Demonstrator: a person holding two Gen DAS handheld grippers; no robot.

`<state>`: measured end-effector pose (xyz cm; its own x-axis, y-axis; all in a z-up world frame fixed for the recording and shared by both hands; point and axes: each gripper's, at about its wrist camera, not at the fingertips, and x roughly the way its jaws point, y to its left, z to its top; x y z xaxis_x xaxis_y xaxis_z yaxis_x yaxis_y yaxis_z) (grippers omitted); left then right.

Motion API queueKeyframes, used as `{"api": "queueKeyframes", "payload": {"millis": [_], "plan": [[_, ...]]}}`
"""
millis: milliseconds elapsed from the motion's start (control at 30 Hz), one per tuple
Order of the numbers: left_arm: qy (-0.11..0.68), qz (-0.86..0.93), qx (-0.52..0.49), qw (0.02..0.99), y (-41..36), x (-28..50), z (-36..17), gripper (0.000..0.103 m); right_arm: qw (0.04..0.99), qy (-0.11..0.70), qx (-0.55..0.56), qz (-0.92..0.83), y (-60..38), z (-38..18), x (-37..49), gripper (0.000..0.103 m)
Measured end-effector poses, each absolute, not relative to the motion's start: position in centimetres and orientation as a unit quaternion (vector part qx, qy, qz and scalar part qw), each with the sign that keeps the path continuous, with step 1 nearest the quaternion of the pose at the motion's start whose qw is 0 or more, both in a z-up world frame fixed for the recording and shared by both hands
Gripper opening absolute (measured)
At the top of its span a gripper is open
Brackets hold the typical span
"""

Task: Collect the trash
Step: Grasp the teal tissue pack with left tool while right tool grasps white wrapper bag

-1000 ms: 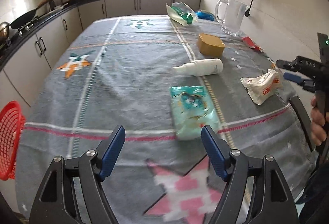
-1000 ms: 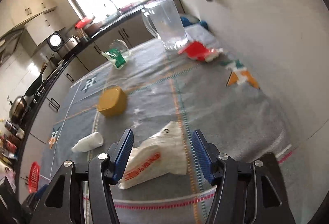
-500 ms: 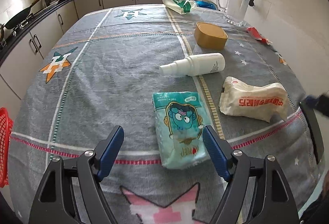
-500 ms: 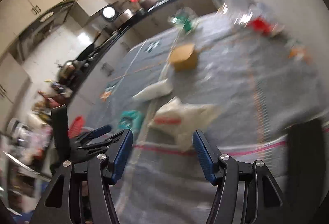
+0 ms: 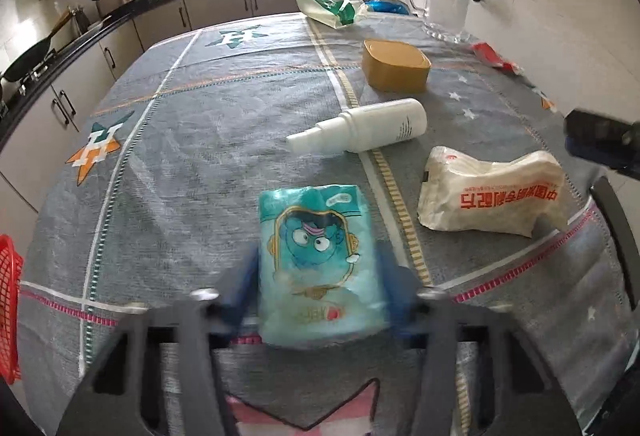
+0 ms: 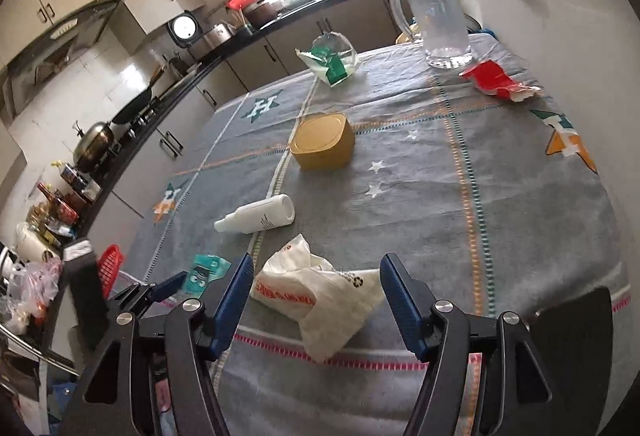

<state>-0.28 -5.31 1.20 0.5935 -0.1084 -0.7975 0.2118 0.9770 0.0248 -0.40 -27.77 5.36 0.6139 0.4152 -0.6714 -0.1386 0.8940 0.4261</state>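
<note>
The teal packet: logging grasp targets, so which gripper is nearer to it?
Left. The left gripper straddles the teal packet; the right gripper frames the white bag beside it.

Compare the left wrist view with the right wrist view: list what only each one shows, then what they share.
Only the left wrist view shows the teal cartoon packet's full face, lying between the left gripper's blurred fingers.

Only the right wrist view shows the right gripper open around the white crumpled bag, plus the brass pot on the stove.

Both show the white spray bottle, yellow box, glass pitcher, red wrapper, green-and-white bag and red basket.
</note>
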Motion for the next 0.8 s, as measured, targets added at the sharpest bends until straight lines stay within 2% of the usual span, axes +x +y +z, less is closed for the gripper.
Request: {"api": "queueKeyframes", "payload": {"millis": [100,167,233,500,700,800], "plan": [[0.437,-0.087,0.054,0.893,-3.9,-0.7,1.2,0.049,0.881,0.419,0.151,0.161,-27.1,4.9,0.3,0.072],[0.437,-0.084,0.043,0.894,-2.7,-1.1,1.3,0.049,0.881,0.42,0.138,0.169,-26.6,4.6,0.5,0.08],[0.437,-0.089,0.03,0.895,-1.6,-1.3,1.4,0.049,0.883,0.423,0.119,0.167,-26.0,4.0,1.0,0.083],[0.436,-0.076,0.014,0.896,0.3,-1.4,1.4,0.049,0.859,0.447,0.102,0.23,-23.2,2.5,-1.2,0.083],[0.436,-0.074,0.016,0.897,0.3,-1.4,1.3,0.049,0.875,0.439,0.055,0.195,-21.4,2.9,-2.3,0.083],[0.437,-0.074,0.018,0.896,0.3,-1.4,1.3,0.049,0.874,0.443,0.067,0.189,-21.2,2.9,-1.2,0.083]]}}
